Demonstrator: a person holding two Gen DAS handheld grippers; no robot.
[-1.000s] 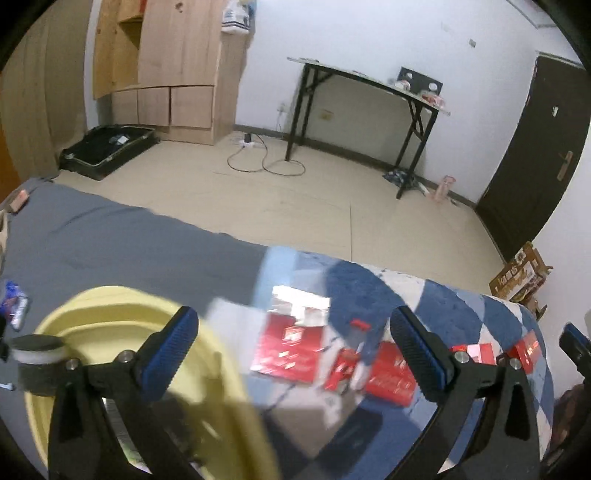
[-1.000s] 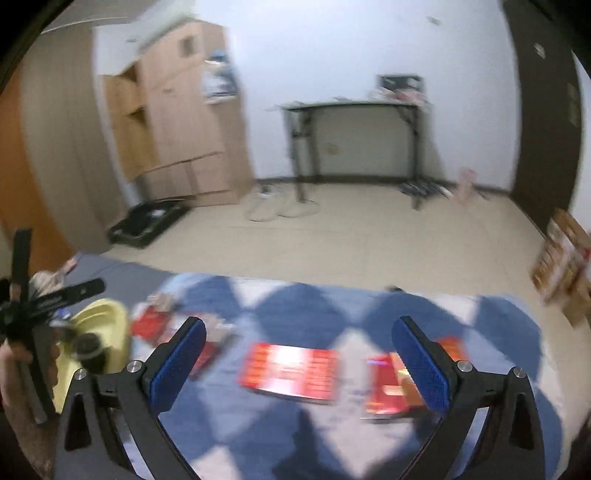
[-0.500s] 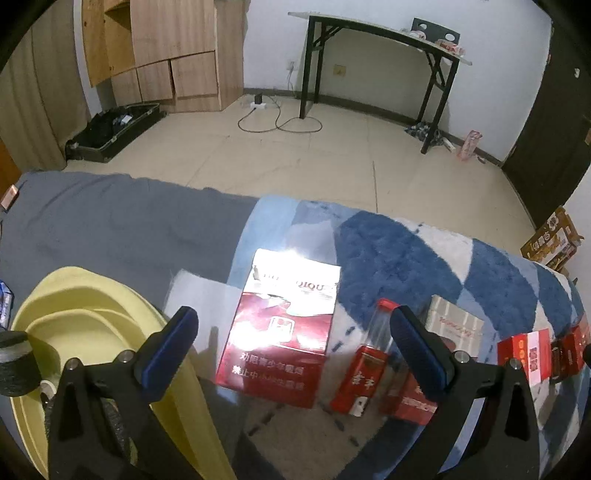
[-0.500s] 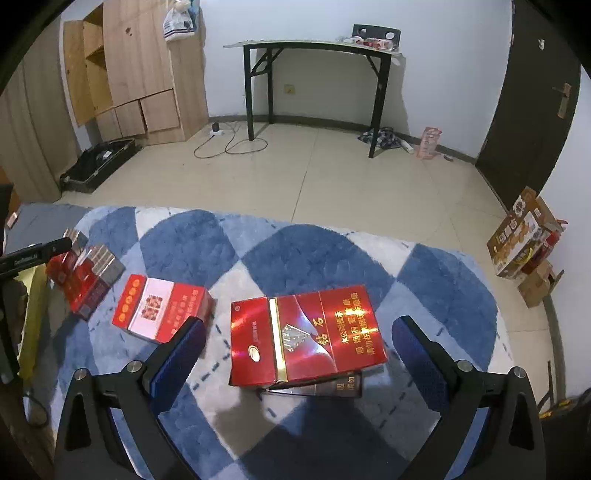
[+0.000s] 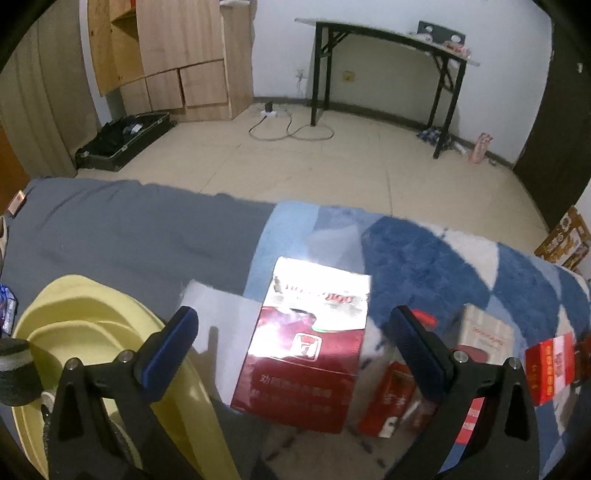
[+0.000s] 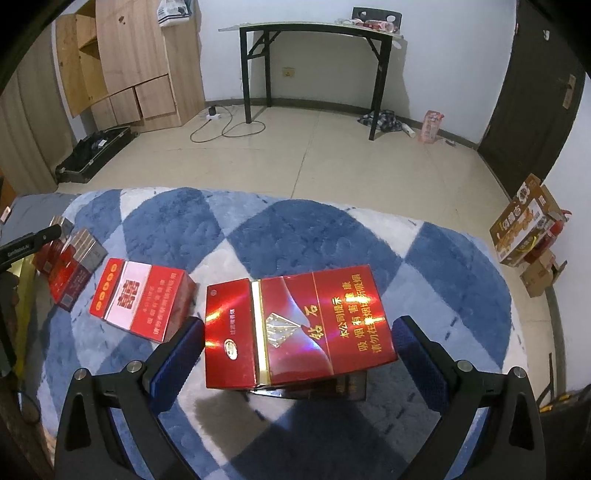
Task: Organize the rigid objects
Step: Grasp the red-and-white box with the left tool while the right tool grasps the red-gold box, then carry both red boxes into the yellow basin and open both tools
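My left gripper (image 5: 295,343) is open and hovers over a dark red and silver cigarette carton (image 5: 306,339) lying flat on the blue and white rug (image 5: 424,258). Smaller red packs (image 5: 391,398) and a silver-topped pack (image 5: 487,332) lie to its right. My right gripper (image 6: 295,347) is open around a bright red carton with gold characters (image 6: 299,325), which rests on a darker box (image 6: 332,387). A red and white carton (image 6: 142,297) and several small packs (image 6: 70,258) lie to the left.
A yellow basin (image 5: 99,350) with a black roll (image 5: 14,369) sits at the lower left on grey cloth (image 5: 129,229). Beyond the rug are tiled floor, a black folding table (image 6: 314,33), wooden cabinets (image 5: 177,55), cardboard boxes (image 6: 524,229) and a dark door (image 6: 535,85).
The left gripper has moved nearer to the dark red carton, which now lies between its fingers. The right gripper has closed in on the bright red carton. Both stay open.
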